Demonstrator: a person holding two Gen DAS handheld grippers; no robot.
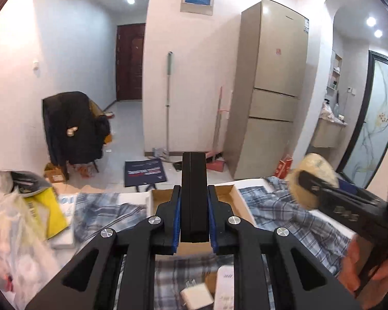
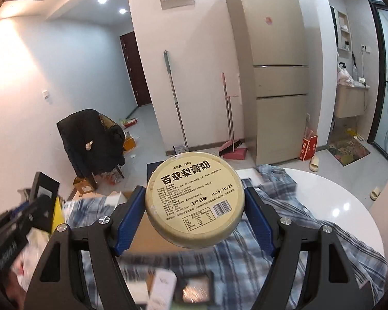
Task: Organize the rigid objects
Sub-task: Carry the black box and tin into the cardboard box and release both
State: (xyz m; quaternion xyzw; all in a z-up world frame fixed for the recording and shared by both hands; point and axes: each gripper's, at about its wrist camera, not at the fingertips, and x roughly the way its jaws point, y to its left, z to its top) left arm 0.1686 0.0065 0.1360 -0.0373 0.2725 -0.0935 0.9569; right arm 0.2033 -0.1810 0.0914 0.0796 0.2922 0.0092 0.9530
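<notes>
Left claw (image 1: 194,201) clamped on upright black box (image 1: 194,196), raised above open cardboard box (image 1: 227,193). Right claw (image 2: 195,201) grips round tin (image 2: 194,201), also lifted above cardboard box, over plaid-covered bench (image 2: 323,193).

White round table (image 2: 336,206), plaid cloth (image 2: 284,245), cardboard box (image 1: 227,193)

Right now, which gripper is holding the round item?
The right gripper: its blue fingers clamp a round cream tin with a printed label. The left gripper holds a tall black rectangular box instead.
</notes>
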